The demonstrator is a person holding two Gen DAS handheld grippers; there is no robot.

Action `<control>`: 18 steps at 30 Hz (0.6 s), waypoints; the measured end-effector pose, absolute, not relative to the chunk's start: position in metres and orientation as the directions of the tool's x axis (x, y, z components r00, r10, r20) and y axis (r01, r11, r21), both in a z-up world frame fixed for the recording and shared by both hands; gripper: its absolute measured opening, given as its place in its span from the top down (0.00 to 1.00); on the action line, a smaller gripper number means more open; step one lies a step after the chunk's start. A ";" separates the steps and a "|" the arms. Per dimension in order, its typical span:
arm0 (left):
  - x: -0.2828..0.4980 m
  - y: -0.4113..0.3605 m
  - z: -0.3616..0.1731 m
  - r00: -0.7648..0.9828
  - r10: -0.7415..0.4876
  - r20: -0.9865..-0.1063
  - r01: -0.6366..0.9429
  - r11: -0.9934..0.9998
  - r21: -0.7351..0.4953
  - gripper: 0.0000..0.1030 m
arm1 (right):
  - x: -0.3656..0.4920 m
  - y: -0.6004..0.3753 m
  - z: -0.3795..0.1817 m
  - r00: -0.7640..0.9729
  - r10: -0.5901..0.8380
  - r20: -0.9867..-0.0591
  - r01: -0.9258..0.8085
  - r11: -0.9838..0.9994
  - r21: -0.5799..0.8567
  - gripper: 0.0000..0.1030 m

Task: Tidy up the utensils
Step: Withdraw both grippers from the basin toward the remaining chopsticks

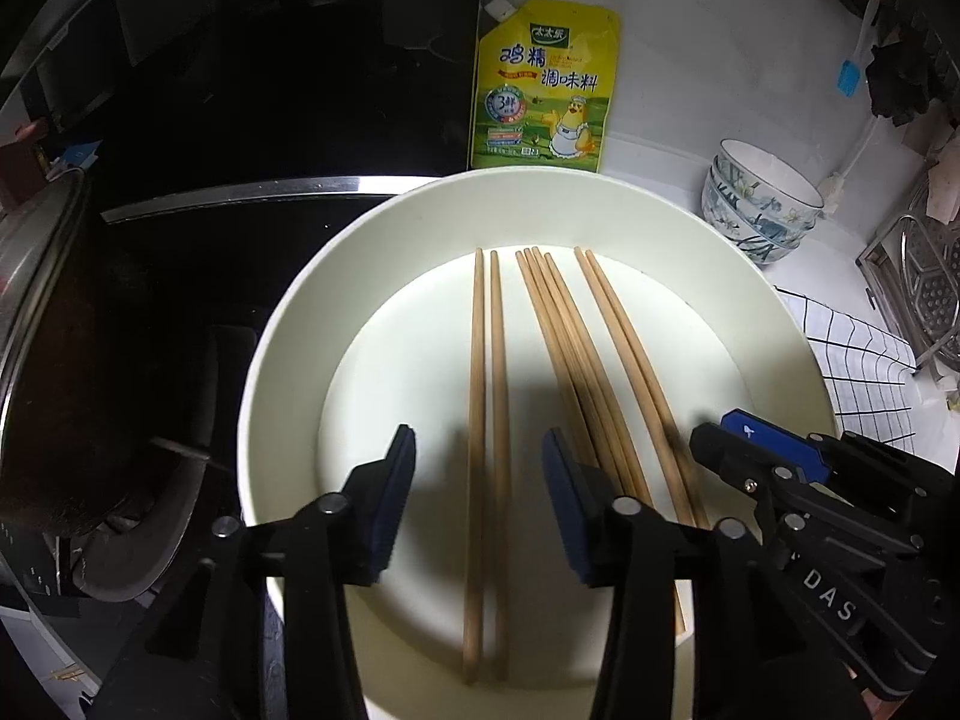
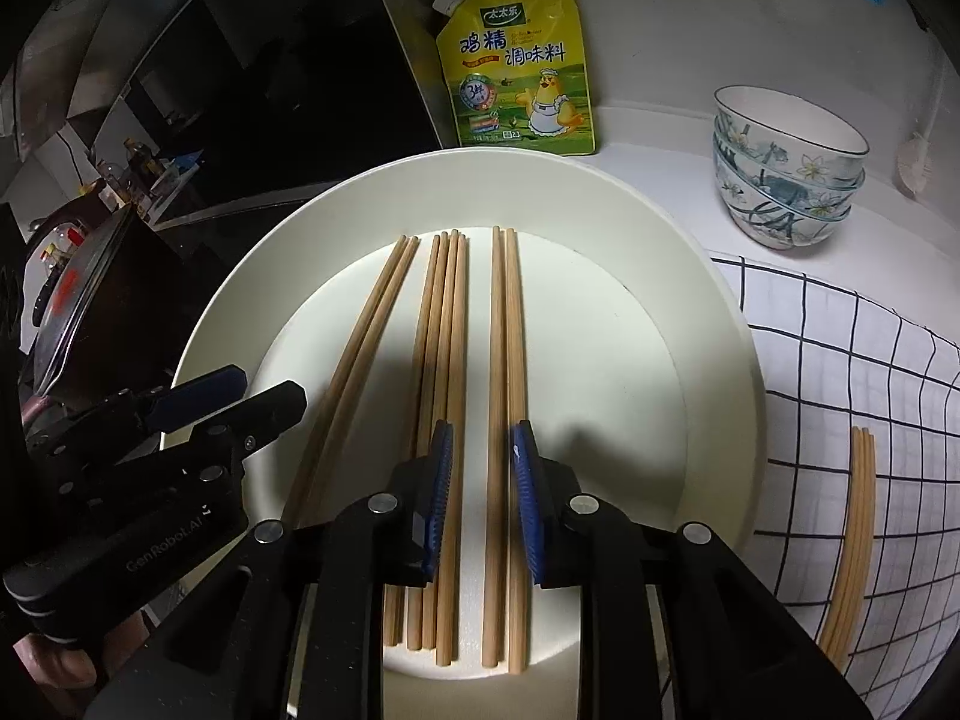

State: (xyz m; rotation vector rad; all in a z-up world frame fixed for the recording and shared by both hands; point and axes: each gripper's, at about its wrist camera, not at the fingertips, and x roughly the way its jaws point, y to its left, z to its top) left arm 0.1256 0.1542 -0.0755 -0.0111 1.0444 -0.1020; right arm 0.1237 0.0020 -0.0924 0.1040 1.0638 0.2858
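Mid-task, I'd say: eight chopsticks [image 2: 447, 420] lie sorted in three groups on the white plate [image 2: 708, 360], frame centre; more chopsticks [image 2: 852, 540] wait on the checked cloth [image 2: 840, 360], lower right. Left tool [image 1: 477, 468] wide open, right tool [image 2: 480, 462] part open, both empty over pairs

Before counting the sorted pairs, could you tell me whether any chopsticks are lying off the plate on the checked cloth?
Yes, a few chopsticks lie on the checked cloth, right of the plate.
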 end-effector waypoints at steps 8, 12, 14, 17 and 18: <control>0.108 0.152 -0.057 0.524 -0.086 -0.848 0.087 0.995 -0.047 0.50 | 0.103 -0.005 -0.077 0.476 0.282 -0.833 -0.178 0.958 0.223 0.74; 0.097 0.147 -0.045 0.539 -0.091 -0.837 0.097 0.994 -0.046 0.45 | 0.090 -0.009 -0.065 0.500 0.282 -0.819 -0.178 0.959 0.222 0.69; 0.091 0.145 -0.040 0.546 -0.092 -0.833 0.103 0.994 -0.042 0.44 | 0.084 -0.014 -0.059 0.512 0.279 -0.812 -0.176 0.960 0.219 0.66; 0.084 0.140 -0.034 0.558 -0.089 -0.825 0.100 0.994 -0.040 0.36 | 0.074 -0.020 -0.053 0.525 0.275 -0.806 -0.174 0.961 0.214 0.65; 0.081 0.137 -0.033 0.562 -0.091 -0.822 0.101 0.994 -0.041 0.35 | 0.070 -0.023 -0.052 0.528 0.271 -0.805 -0.173 0.962 0.211 0.64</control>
